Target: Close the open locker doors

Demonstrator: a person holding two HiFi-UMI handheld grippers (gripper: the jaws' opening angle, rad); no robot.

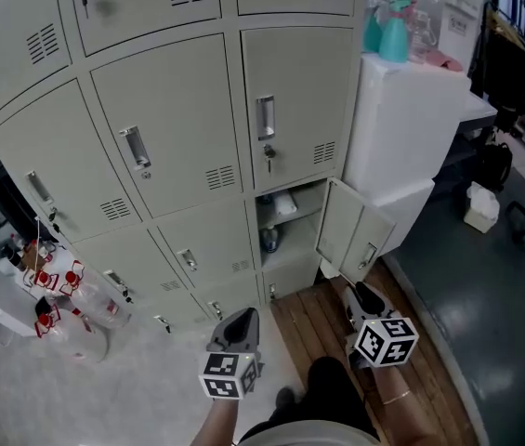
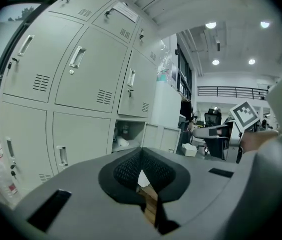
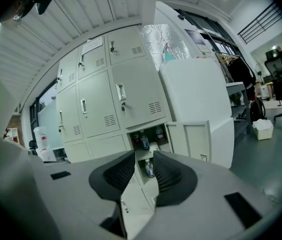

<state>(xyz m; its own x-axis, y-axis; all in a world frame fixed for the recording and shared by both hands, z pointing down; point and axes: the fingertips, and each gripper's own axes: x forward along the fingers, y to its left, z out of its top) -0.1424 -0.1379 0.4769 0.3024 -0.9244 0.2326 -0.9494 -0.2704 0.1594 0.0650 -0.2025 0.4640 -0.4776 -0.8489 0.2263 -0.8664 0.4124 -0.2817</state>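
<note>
**lurker_q:** So how do those locker doors handle? Anything fiddly about where you take hold?

**me:** Honestly they look easy. Thin sheet metal on hinges, so I'd guess light, stiff and a bit slippery on the paint. They're not fragile, but they'll probably clang if I shove them.

Two are swung out to the right of the open compartment (image 1: 305, 223). The far door (image 1: 338, 221) sits right at its edge, and the near door (image 1: 374, 242) is just beyond that, closer to me. I wouldn't pinch either one. I'd lay a jaw flat on the outer face near the free edge, away from the hinge, and push it round.

My right gripper (image 1: 362, 297) is just in front of the compartment and to the right, near the near door's lower edge. Its jaws are apart and gripping nothing. In the right gripper view a door panel shows in the gap, but the pads aren't pressing on it.

My left gripper (image 1: 241, 321) hangs in front of the compartment and to the left, jaws closed on nothing.

**lurker_q:** Anything in the way?

**me:** A little. There are bottles (image 1: 271, 240) inside the compartment, and if one sticks out past the front it could stop a door latching. I can't tell from here.

A white cabinet (image 1: 411, 128) stands right of the compartment, close behind the doors, with teal spray bottles (image 1: 394, 31) on top. A key (image 1: 269, 159) hangs from the lock just above the compartment. Off to the left are some red-labelled plastic bottles (image 1: 69, 295), well clear.
</note>
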